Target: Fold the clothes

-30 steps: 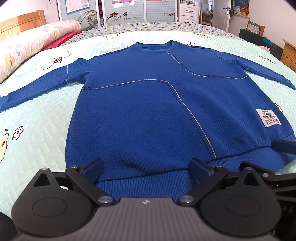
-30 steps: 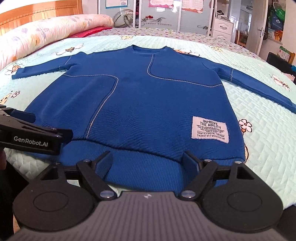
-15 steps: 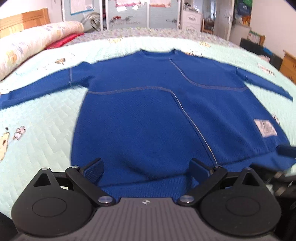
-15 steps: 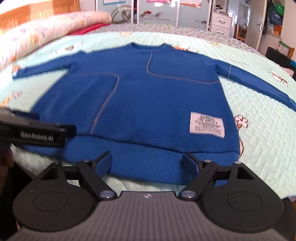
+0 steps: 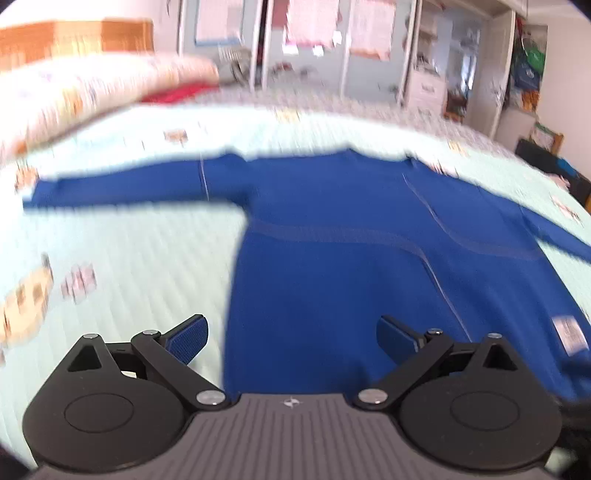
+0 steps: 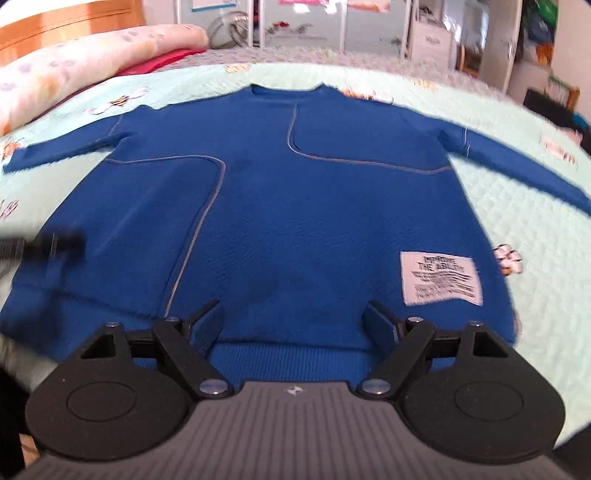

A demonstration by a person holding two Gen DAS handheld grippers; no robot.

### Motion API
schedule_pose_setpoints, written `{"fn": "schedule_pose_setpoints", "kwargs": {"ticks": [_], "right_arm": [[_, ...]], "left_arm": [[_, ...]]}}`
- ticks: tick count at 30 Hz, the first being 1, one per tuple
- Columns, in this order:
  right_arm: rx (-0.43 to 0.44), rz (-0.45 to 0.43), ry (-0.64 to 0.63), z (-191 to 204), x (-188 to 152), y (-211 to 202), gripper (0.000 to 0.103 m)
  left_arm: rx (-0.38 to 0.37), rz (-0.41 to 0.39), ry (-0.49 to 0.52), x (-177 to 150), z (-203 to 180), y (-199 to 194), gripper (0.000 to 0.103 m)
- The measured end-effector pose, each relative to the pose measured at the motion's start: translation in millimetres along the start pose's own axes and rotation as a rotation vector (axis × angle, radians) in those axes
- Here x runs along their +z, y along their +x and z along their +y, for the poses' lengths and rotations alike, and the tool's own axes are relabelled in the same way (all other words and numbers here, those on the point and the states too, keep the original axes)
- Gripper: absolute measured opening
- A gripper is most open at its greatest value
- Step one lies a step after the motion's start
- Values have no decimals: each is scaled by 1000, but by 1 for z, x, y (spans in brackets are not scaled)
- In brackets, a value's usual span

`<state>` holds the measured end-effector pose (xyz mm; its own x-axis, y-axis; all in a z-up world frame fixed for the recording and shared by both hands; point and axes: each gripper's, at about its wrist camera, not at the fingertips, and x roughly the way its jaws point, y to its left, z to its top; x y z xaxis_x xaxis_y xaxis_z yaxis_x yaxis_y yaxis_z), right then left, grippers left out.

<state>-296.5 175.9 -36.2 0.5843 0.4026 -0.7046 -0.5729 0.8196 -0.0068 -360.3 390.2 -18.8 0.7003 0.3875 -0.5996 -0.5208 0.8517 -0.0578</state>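
Note:
A blue sweatshirt (image 6: 314,206) lies flat and face up on the bed, sleeves spread out, with a white label (image 6: 439,277) near its hem. It also shows, blurred, in the left wrist view (image 5: 351,266). My left gripper (image 5: 291,338) is open and empty, above the sweatshirt's lower left side edge. My right gripper (image 6: 291,319) is open and empty, just above the ribbed hem at the middle. The left gripper shows as a dark blur at the left of the right wrist view (image 6: 48,243).
The bed has a pale green quilted cover (image 6: 535,221) with cartoon prints. A long floral pillow (image 6: 74,74) and a wooden headboard (image 6: 66,22) lie at the far left. Wardrobes and a drawer unit (image 6: 432,40) stand beyond the bed.
My left gripper has swung left and up, so the left sleeve now fills its view. My right gripper has moved left towards the middle of the hem. Both stay open.

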Motion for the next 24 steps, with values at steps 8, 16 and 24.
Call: {"fn": "schedule_pose_setpoints", "kwargs": {"ticks": [8, 16, 24], "right_arm": [[107, -137, -14, 50, 102, 22, 83], [198, -157, -128, 148, 194, 147, 83], [461, -79, -221, 192, 187, 187, 82]], "left_arm": [[113, -10, -78, 0, 26, 48, 100], [76, -34, -141, -4, 51, 37, 100], [85, -8, -114, 0, 52, 46, 101]]}}
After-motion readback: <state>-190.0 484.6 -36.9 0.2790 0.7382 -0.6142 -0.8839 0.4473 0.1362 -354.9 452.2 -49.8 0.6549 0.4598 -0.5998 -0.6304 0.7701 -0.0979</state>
